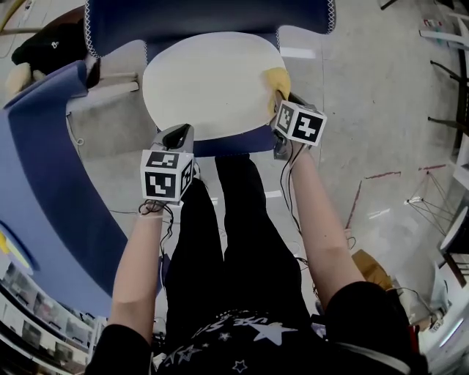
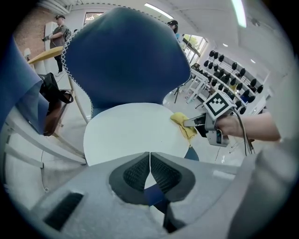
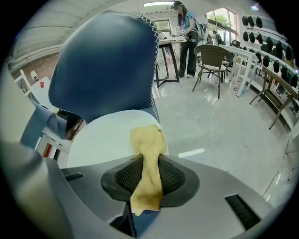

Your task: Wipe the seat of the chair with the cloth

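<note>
A chair with a white round seat (image 1: 209, 84) and a dark blue backrest (image 1: 205, 18) stands in front of me. My right gripper (image 1: 282, 102) is shut on a yellow cloth (image 1: 277, 82), whose free end lies on the seat's right edge. In the right gripper view the cloth (image 3: 148, 161) runs between the pads and spreads onto the seat (image 3: 107, 140). My left gripper (image 1: 176, 138) hovers at the seat's near left edge, jaws shut with nothing between them. The left gripper view shows the seat (image 2: 135, 130), the cloth (image 2: 183, 125) and the right gripper (image 2: 192, 123).
A second blue chair (image 1: 51, 168) stands close on the left. A brown bag (image 2: 52, 109) hangs beside it. Tables, wicker chairs (image 3: 212, 60) and people stand farther back. A person's black-trousered legs (image 1: 234, 242) stand just before the seat. Pale floor (image 1: 374, 102) lies to the right.
</note>
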A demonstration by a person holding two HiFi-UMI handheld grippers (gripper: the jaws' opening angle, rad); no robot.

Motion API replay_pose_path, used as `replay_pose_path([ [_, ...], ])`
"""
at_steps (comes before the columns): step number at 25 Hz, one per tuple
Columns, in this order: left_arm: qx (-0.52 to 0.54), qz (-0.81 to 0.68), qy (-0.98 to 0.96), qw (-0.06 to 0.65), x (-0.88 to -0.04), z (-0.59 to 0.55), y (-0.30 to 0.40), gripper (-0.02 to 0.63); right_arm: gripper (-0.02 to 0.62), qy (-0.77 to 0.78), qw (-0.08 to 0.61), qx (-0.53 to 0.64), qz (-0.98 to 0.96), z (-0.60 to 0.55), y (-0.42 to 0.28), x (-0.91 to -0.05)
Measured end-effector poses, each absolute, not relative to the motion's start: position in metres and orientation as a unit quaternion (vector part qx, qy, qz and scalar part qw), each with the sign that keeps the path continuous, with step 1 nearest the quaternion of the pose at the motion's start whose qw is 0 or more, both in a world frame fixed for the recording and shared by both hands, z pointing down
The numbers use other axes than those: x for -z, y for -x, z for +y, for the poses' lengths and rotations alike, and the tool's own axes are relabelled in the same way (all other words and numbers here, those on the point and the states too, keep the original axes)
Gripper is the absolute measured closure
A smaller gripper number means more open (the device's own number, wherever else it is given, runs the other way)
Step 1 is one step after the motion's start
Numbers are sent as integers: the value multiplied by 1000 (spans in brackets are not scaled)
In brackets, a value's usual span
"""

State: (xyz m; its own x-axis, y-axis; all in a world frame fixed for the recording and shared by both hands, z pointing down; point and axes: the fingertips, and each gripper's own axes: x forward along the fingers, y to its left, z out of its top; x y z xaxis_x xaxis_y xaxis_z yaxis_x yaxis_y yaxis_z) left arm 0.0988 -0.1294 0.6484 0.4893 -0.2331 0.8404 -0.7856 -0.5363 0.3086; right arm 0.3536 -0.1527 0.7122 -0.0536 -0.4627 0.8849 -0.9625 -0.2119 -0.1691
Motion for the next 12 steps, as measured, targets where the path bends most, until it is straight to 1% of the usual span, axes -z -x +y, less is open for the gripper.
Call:
replay_pose_path([
  [5,-380,-351,-775,364,-644,-129,-75,584,495,-600,276,-459,-595,-155,-306,-699],
  [12,-358,-406,-750,381,-641,-120,-16,584,495,-515,292,-457,-664,-151,-189,-696],
])
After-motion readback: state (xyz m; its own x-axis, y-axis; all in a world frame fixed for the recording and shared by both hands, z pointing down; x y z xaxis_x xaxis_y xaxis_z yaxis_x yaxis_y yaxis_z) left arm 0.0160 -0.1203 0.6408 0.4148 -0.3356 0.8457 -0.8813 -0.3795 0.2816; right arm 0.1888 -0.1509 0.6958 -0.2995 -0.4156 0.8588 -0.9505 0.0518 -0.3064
